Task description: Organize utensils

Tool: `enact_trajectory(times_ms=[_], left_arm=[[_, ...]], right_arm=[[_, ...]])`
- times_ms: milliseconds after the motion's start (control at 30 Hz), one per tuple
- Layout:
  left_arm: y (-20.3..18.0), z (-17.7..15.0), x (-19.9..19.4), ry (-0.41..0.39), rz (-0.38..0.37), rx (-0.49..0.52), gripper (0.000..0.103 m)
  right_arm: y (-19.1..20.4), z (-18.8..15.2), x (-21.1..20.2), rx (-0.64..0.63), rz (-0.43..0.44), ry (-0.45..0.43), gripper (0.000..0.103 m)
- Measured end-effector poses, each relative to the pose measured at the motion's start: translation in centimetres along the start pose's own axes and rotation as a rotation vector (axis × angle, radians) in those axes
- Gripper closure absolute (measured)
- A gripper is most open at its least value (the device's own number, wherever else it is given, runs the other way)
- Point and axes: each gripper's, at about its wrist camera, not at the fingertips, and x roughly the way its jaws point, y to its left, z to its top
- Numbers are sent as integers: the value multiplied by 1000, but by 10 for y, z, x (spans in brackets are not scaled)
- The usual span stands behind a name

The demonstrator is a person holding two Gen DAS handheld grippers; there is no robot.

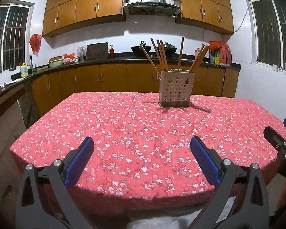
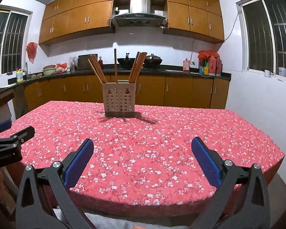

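Observation:
A beige perforated utensil holder (image 1: 176,90) (image 2: 119,100) stands upright near the far edge of the table, with several brown wooden chopsticks (image 1: 161,55) (image 2: 136,67) leaning out of it in different directions. My left gripper (image 1: 142,147) hovers open over the near edge of the table, nothing between its blue pads. My right gripper (image 2: 142,147) is open too, held at the near edge, empty. Each gripper shows at the side of the other's view: the right one's finger (image 1: 276,136) and the left one's finger (image 2: 19,133). No loose utensils lie on the cloth.
The table (image 1: 135,129) (image 2: 162,133) wears a red cloth with white blossoms. Behind it runs a dark kitchen counter (image 1: 104,60) with woks, bottles, bowls and a cutting board, wooden cabinets below and above. Barred windows flank the room.

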Motion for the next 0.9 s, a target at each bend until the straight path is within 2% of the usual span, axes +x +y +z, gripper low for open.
enact_trajectory(times_ms=[900], left_arm=[[-7,-6,-3,8,-21,2,4]], right_arm=[[1,-5,2,7,26,34,2]])
